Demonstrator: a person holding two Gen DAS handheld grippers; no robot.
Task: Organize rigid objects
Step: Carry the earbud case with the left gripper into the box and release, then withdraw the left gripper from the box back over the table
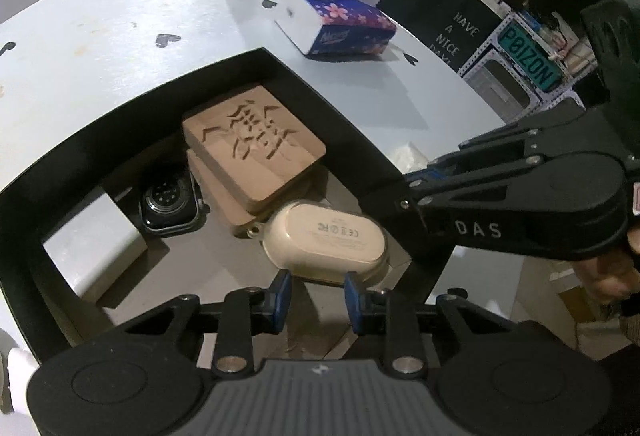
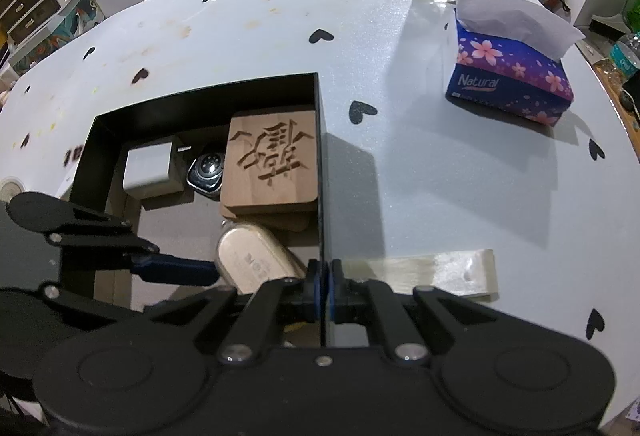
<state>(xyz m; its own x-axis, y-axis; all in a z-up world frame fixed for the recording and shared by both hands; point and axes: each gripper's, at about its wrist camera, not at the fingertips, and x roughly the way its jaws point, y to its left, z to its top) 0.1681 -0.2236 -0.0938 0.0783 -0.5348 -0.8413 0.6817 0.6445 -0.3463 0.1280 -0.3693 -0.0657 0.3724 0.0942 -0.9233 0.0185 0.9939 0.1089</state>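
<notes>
My right gripper (image 2: 325, 282) has its fingers clamped together on the right wall of the black box (image 2: 320, 171), steadying it on the counter (image 2: 248, 35). My left gripper (image 1: 317, 290) hangs over the near end of the box with its fingers apart, the cream earbud case (image 1: 326, 238) lying just beyond the tips, apparently free of them though I cannot be sure.

The case sits inside the box, tilted against the near edge of the 2 stacked wooden coasters (image 1: 256, 143). A smartwatch (image 1: 170, 205) and a white charger block (image 1: 94, 240) lie further left in the box.

My worry is the case: propped at an angle, it may slide or rock if I bump the box wall or the coasters. If my right grip pulls sideways, the light box could skid and shift everything in it. The left fingers could also clip the case in passing.
</notes>
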